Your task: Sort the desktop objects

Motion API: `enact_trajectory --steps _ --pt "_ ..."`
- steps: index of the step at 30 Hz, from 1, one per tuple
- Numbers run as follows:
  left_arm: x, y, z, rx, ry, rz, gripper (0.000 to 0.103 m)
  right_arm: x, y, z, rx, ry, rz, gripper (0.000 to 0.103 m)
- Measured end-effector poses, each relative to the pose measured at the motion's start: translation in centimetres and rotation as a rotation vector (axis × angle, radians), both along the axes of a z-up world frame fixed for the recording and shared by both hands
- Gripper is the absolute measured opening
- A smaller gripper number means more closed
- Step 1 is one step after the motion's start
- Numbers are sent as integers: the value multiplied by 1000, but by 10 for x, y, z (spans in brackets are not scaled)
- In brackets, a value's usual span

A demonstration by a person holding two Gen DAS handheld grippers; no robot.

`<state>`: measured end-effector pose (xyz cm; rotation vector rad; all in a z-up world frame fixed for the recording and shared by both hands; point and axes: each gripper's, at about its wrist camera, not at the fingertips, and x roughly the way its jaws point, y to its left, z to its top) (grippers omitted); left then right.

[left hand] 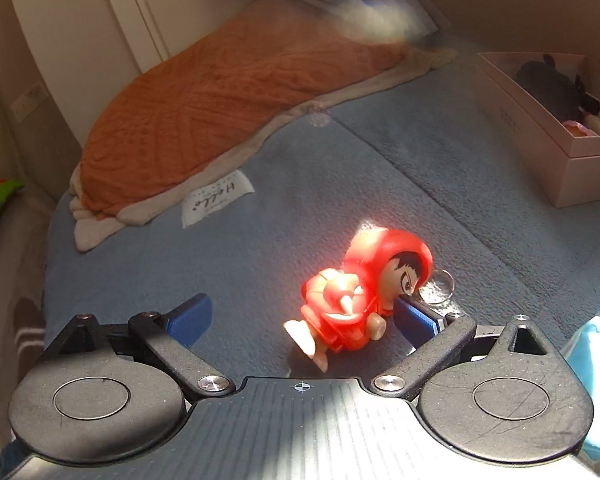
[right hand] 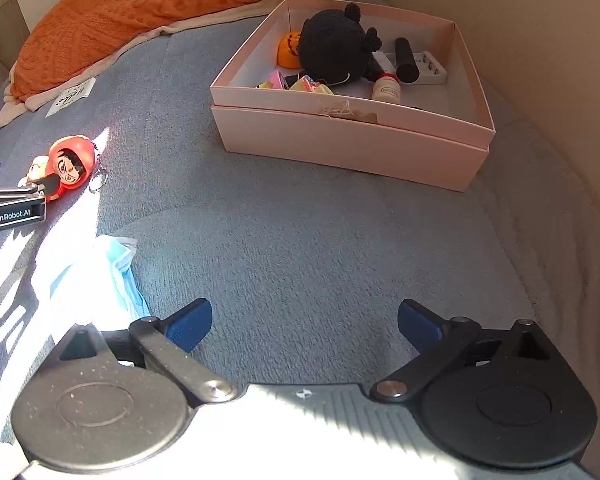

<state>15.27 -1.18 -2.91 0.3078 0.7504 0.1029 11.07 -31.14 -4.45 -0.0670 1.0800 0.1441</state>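
Wide-open left gripper [left hand: 302,316] brackets the red hooded plastic figurine keychain [left hand: 364,292] at lower centre, nearer its right finger, long axis slanting lower-left to upper-right; nothing gripped. Right gripper [right hand: 304,322] gapes empty, far off.

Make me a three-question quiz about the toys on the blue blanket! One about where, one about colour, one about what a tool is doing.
1. Where is the black plush toy?
A. In the pink box
B. On the orange blanket
C. Under the mask

2. What colour is the hooded toy figure?
A. Green
B. Red
C. Yellow

3. How is the right tool?
A. Gripping the mask
B. Shut, empty
C. Open, empty

Answers: A, it lies inside the box walls; B, its hood and body are red; C, only bare blanket shows between its spread blue fingers.
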Motion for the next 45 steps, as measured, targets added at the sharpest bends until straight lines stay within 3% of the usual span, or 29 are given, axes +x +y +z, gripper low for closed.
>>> enact_trajectory --steps 3,9,15,17,18,19,22,25,30,33,35,37,40,45 --pt "7 16 0 -4 -29 58 101 -1 3 -3 -8 8 10 100" --pt "15 14 -8 -83 3 -39 101 -2 8 -8 -26 19 31 100" --pt "29 -4 -17 -30 10 -106 100 -2 9 -11 -32 28 35 100" --pt "33 -8 -19 -32 32 -138 85 -2 10 -12 -35 29 36 100" --pt "34 -9 -19 -37 50 -152 71 -2 10 -12 -38 29 37 100" --pt "34 -10 -19 -43 61 -158 63 -2 10 -13 -41 29 37 100" --pt "25 -14 -18 -45 68 -149 59 -2 10 -12 -44 25 40 100" --pt "8 -13 -12 -117 114 -128 59 -3 10 -11 -52 11 42 100" --pt "-44 -3 -2 -360 250 -110 59 -5 13 -12 -98 -11 54 101" --pt "-75 0 -5 -429 287 -92 60 -6 15 -13 -115 -17 59 101" --pt "-87 2 -7 -424 266 -79 63 -7 15 -14 -127 -22 58 101" --pt "-90 4 -8 -406 235 -64 75 -10 18 -13 -146 -34 64 101" --pt "-88 11 -5 -397 181 -25 83 -22 26 -11 -181 -42 90 101" --pt "-83 23 -3 -383 133 37 93 -54 58 -2 -154 -29 247 101"
